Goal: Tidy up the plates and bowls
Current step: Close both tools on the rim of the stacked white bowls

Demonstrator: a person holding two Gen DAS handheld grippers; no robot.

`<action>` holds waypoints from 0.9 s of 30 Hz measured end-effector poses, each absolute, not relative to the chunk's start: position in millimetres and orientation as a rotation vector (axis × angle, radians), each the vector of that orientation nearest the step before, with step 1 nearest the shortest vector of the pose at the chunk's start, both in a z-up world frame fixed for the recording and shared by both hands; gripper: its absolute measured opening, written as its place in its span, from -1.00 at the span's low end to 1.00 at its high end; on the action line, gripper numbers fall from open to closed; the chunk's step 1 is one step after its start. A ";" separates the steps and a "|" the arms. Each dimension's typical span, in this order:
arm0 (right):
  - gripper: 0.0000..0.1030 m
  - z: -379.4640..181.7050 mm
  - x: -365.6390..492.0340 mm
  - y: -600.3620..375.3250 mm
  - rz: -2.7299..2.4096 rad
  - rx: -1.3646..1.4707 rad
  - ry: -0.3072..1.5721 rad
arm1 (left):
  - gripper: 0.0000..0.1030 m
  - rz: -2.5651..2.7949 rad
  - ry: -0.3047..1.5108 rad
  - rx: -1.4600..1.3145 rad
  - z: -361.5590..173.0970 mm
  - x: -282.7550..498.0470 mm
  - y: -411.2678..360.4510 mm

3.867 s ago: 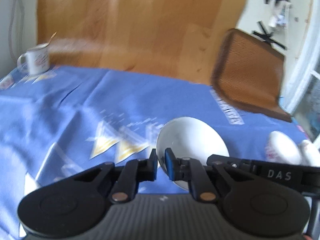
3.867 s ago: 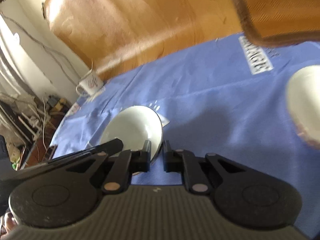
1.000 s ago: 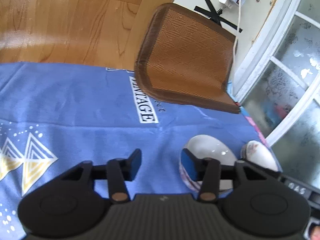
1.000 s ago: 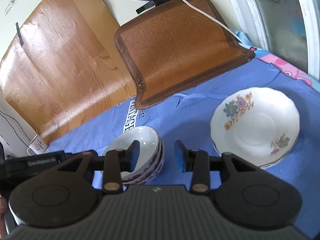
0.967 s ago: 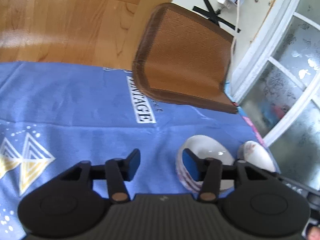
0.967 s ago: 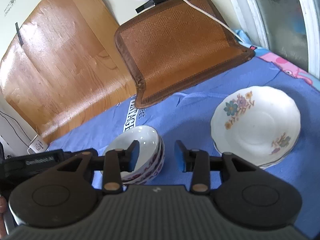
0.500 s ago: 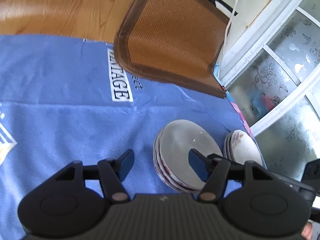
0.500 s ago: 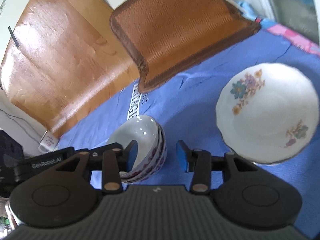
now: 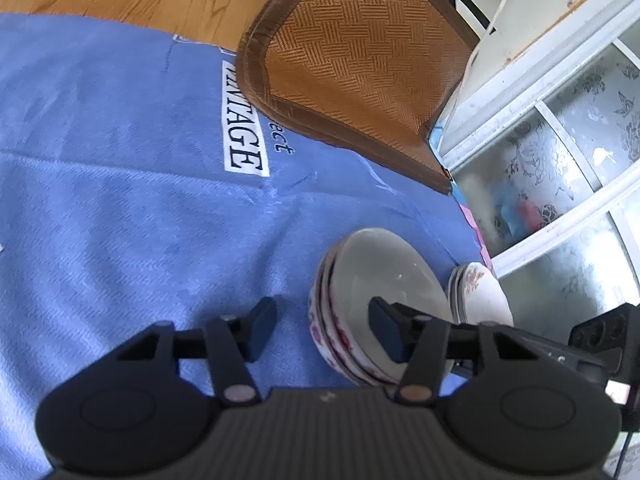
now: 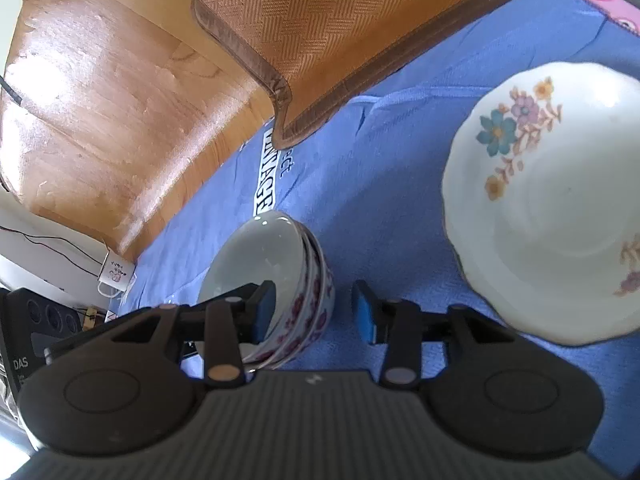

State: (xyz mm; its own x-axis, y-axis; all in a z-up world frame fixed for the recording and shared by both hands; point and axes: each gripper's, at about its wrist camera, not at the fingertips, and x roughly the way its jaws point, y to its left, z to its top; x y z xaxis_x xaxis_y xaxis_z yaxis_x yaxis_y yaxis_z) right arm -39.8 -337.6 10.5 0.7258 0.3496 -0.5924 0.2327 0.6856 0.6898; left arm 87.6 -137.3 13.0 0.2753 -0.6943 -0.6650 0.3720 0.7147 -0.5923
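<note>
Left tongs [image 9: 323, 329] wide open astride bowl stack [image 9: 360, 312] rim, right tongs [image 10: 314, 306] likewise, nothing gripped

A blue cloth [image 9: 120, 200] carries stacked bowls [image 10: 296, 280], floral plates [image 10: 552, 208], and a woven mat [image 9: 352, 52].

Left gripper [image 9: 325, 324] hanging with jaws spread, straddling near rim of stacked bowls [image 9: 356, 312], floral plates [image 9: 476, 296] sitting just beyond bowls, woven mat [image 9: 352, 56] lying farther behind bowls.
</note>
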 end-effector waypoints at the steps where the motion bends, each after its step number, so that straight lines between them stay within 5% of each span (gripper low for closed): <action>1: -0.24 10.7 -38.6 -336.5 0.078 0.825 0.783 | -0.24 -0.735 1.076 -0.356 12.0 88.4 -136.9; 7: -0.34 14.6 -35.6 -325.6 0.064 0.746 0.771 | -0.52 -0.752 1.078 -0.391 9.8 90.5 -135.6; 21: -0.31 10.7 -18.9 -283.6 0.217 0.718 0.835 | -0.51 -0.624 1.024 -0.372 18.3 69.7 -82.2; 27: -0.26 15.1 -22.2 -278.7 0.194 0.657 0.804 | -0.17 -0.627 1.016 -0.373 14.3 73.3 -79.9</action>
